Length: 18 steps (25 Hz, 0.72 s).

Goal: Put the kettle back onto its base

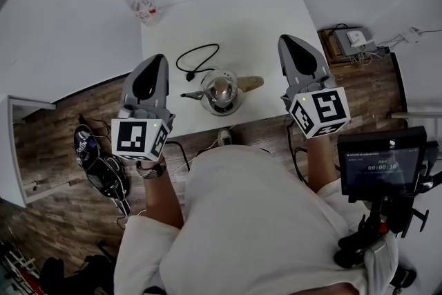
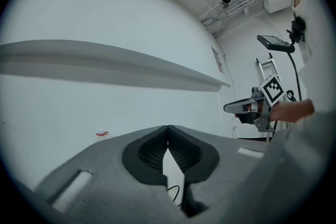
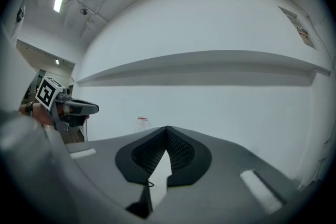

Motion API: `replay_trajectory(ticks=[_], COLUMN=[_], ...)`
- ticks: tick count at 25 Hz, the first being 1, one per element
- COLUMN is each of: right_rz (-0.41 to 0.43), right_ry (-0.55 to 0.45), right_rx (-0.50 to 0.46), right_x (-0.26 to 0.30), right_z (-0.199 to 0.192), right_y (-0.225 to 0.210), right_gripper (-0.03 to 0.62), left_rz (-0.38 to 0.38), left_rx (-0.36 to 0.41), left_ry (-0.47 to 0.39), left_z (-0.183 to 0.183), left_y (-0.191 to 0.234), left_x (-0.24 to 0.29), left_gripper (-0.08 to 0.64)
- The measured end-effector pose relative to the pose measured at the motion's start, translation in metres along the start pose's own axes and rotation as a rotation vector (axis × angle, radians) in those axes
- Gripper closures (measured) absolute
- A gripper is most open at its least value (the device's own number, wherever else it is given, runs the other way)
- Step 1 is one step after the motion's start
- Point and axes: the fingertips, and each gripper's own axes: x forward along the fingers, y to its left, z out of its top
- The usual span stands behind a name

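A steel kettle [image 1: 219,91] with a wooden handle [image 1: 250,83] stands near the front edge of the white table [image 1: 269,17]. A round base rim [image 1: 224,110] shows under it, and its black cord [image 1: 197,59] loops behind. My left gripper [image 1: 157,60] hovers left of the kettle, apart from it. My right gripper [image 1: 290,41] hovers to its right. Both point level over the table with the jaws closed tip to tip and nothing between them. The left gripper [image 2: 168,127] and the right gripper [image 3: 167,128] show their ribbed pads meeting in their own views.
A plastic bottle [image 1: 140,3] with a red label stands at the table's far left corner. A box of electronics [image 1: 349,43] sits on the wood floor at the right. A screen on a stand [image 1: 380,162] is at my right. Bags [image 1: 97,162] lie at my left.
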Motion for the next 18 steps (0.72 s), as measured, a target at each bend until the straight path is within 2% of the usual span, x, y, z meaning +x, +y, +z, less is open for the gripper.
replay_trajectory(ticks=[18], right_rz=[0.011], right_ry=[0.025], right_rx=[0.016], right_x=[0.004], right_z=[-0.011], right_y=[0.002], right_gripper=[0.592], left_rz=[-0.010], left_rx=[-0.010], left_ry=[0.021], left_z=[-0.009], left_y=[-0.004], left_x=[0.001], left_gripper=[0.554])
